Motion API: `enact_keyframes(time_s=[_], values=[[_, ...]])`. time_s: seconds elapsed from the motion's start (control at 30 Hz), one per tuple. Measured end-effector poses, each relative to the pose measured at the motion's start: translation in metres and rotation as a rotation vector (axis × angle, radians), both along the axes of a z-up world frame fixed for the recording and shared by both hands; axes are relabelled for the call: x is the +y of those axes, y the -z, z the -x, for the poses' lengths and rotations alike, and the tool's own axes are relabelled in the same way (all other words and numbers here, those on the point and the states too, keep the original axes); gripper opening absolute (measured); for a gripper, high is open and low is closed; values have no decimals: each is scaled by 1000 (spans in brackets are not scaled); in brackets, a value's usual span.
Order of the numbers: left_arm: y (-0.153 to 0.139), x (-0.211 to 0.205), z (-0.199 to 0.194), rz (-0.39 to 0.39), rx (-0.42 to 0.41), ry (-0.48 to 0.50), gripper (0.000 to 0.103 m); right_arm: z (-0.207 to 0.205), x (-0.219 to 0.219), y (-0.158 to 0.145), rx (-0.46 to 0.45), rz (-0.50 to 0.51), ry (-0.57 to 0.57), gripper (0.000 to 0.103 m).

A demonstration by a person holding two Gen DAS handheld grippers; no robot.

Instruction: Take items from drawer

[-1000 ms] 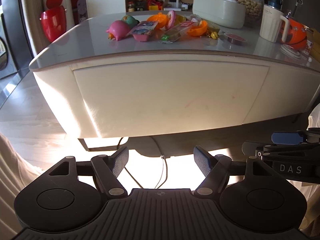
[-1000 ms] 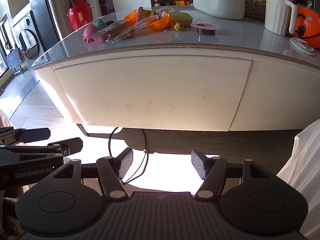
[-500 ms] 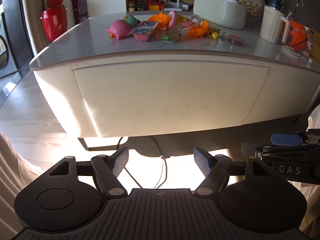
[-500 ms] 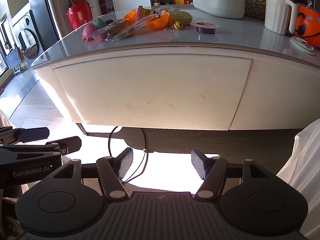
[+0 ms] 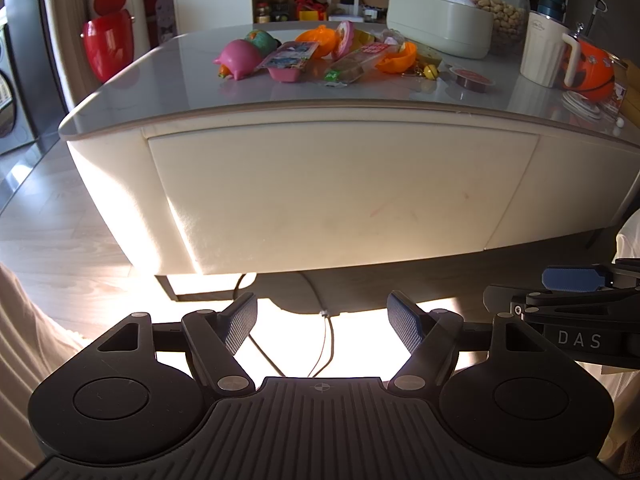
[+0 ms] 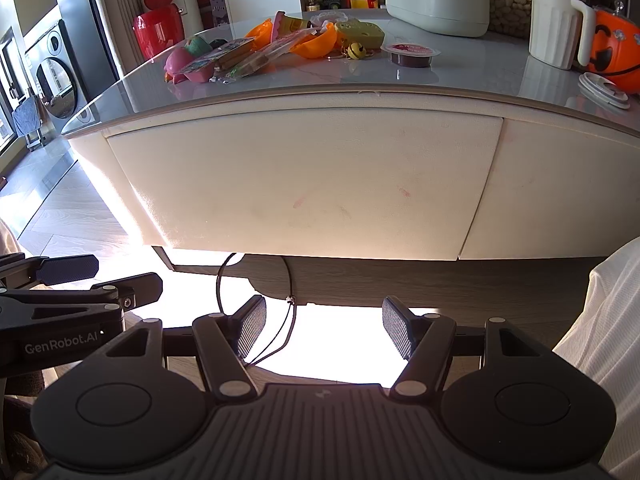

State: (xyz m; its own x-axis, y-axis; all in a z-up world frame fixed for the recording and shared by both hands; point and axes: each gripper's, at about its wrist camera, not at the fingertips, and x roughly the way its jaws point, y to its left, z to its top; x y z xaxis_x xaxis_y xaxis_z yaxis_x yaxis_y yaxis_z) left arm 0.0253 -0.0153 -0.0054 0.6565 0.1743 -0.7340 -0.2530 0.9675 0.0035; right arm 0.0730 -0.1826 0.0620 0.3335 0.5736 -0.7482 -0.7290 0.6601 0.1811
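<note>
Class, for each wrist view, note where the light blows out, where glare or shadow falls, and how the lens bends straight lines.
Left wrist view: floor patch below the drawer front is blown out white; a sunlit streak runs down the front's left side; the countertop edge bows. Right wrist view: same white floor patch, reflections on the glossy countertop, curved edges.

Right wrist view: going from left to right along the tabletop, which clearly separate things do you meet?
Pink toy → yellow cheese-shaped block → brown round container → white pitcher → orange pumpkin bucket.

Drawer front point(image 6: 304, 184) cream, faint pink smudges. Desk point(image 6: 460, 80) grey, glossy. Pumpkin pail point(image 6: 614, 52) orange, black face. Bin point(image 5: 108, 46) red.
</note>
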Motion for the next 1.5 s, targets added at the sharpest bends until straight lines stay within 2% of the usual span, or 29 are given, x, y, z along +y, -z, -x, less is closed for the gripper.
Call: enact_keyframes(time_s=[1.5], values=[[-1, 1, 0, 7, -4, -9, 77, -1, 0, 0, 1, -1, 2, 65]])
